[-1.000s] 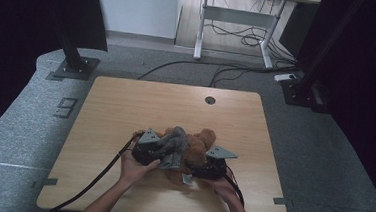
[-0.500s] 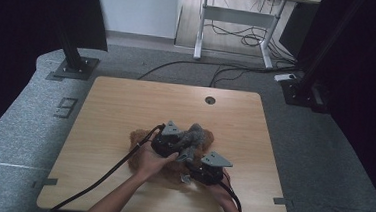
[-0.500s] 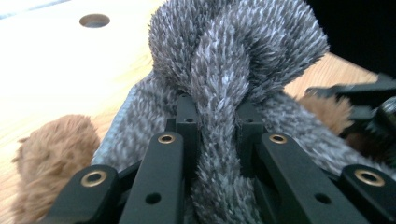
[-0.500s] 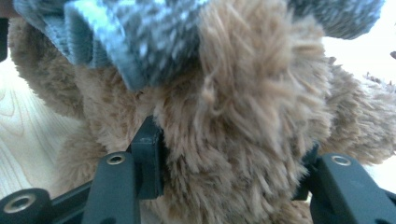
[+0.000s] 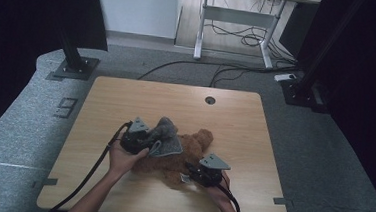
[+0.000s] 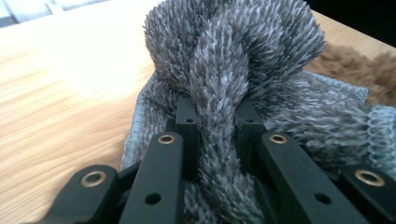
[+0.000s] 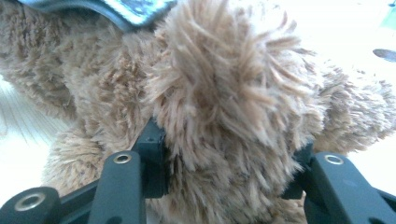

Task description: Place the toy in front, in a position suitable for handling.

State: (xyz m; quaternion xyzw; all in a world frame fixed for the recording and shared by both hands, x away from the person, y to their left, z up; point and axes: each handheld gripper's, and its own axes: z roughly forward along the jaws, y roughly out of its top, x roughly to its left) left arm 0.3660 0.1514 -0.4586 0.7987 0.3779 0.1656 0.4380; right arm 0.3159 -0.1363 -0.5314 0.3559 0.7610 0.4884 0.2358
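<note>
A brown plush bear [image 5: 193, 145] lies on the wooden table [image 5: 176, 100] with a grey fuzzy cloth [image 5: 168, 137] draped over its left part. My left gripper [image 5: 149, 143] is shut on a bunched fold of that grey cloth [image 6: 243, 51], which bulges up between its jaws [image 6: 217, 119]. The bear's brown fur [image 6: 355, 65] shows behind the cloth. At the bear's near right side, my right gripper [image 5: 189, 176] has just been closing. Its jaws [image 7: 229, 140] press into a thick furry limb of the bear [image 7: 224, 93] from both sides.
A round cable hole [image 5: 210, 100] sits near the table's far edge. Black cables trail from both grippers toward the near edge. On the grey floor beyond stand black stand bases [image 5: 71, 68] and a white-legged desk [image 5: 232, 19].
The left gripper has drawn the grey cloth back to the left after swinging right. The right gripper's jaws have closed onto the bear's limb, with that hand nearly still.
</note>
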